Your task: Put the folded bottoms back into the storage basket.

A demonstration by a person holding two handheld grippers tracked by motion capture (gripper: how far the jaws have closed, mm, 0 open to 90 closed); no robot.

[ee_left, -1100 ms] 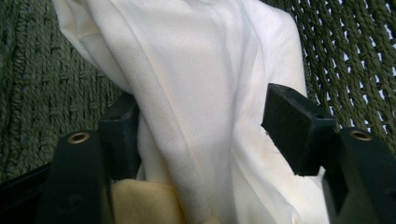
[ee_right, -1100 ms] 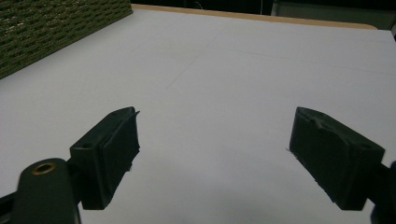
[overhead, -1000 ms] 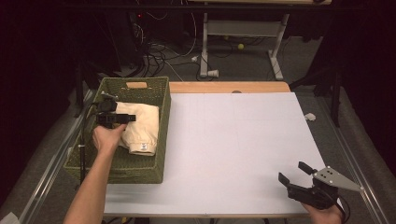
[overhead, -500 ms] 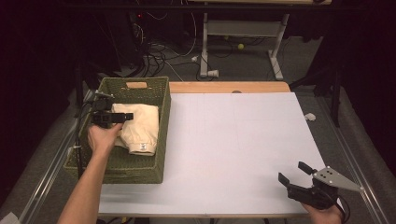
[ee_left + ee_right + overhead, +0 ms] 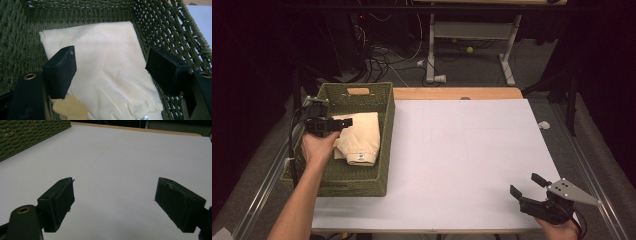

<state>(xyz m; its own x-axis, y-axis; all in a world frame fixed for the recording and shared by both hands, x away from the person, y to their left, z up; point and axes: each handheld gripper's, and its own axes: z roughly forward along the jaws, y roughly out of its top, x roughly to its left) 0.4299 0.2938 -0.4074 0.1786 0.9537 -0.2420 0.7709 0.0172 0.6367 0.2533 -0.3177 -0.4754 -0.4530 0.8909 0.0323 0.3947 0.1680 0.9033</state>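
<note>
The high view looks forward and down on the white table [image 5: 472, 160] from above its near edge. The left gripper view looks closely down into the green basket [image 5: 172, 32]. The right gripper view skims low across the table, the basket at upper left.

Folded cloth [image 5: 359, 140] lies in basket [image 5: 382, 165] at table's [image 5: 472, 165] left side.
</note>
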